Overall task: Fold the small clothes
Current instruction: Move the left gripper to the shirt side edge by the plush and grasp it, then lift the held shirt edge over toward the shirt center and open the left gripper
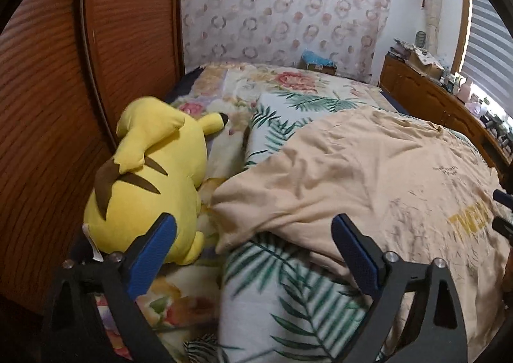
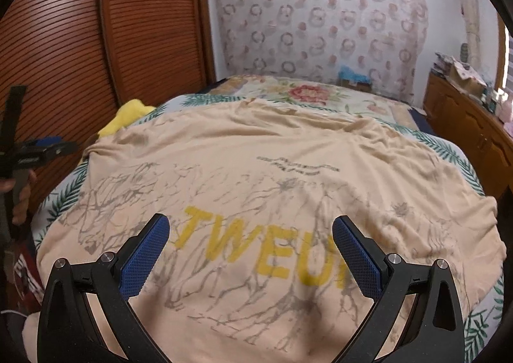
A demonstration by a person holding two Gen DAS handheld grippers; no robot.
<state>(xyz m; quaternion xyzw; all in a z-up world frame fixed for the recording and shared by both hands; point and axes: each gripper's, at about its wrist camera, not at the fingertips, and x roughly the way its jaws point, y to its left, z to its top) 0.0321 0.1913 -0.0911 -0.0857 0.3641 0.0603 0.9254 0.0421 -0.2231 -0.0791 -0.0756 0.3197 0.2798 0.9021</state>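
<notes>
Peach-coloured cotton is filling most of both views: one T-shirt (image 2: pixel 272 202) is lying spread face up on a bed (image 1: pixel 282 308), its yellow printed letters and grey branch pattern showing. It is lying mostly flat but rumpled, with creases running across the chest and one sleeve (image 1: pixel 243 209) bunching toward the left side. No fold appears to be made yet, so the task is looking to be at its very start; the sleeves and body are all still waiting to be folded in.

The left claw (image 1: pixel 253 228) is hovering with its two blue pads spread wide, just over the sleeve edge and the leaf-print sheet, gripping nothing. The right claw (image 2: pixel 250 231) is likewise spread wide above the printed chest of the shirt, pinching nothing.

Counting what is showing: one T-shirt, two claws, one yellow plush toy (image 1: pixel 150 183) lying on the bed beside the sleeve and against a slatted wooden wardrobe door (image 1: pixel 48 106), and one floral quilt (image 1: pixel 288 80) lying farther up the bed. A wooden dresser (image 1: pixel 429 103) is standing along the right wall, cluttered with small things too blurred to count. No other clothes are clearly showing.
</notes>
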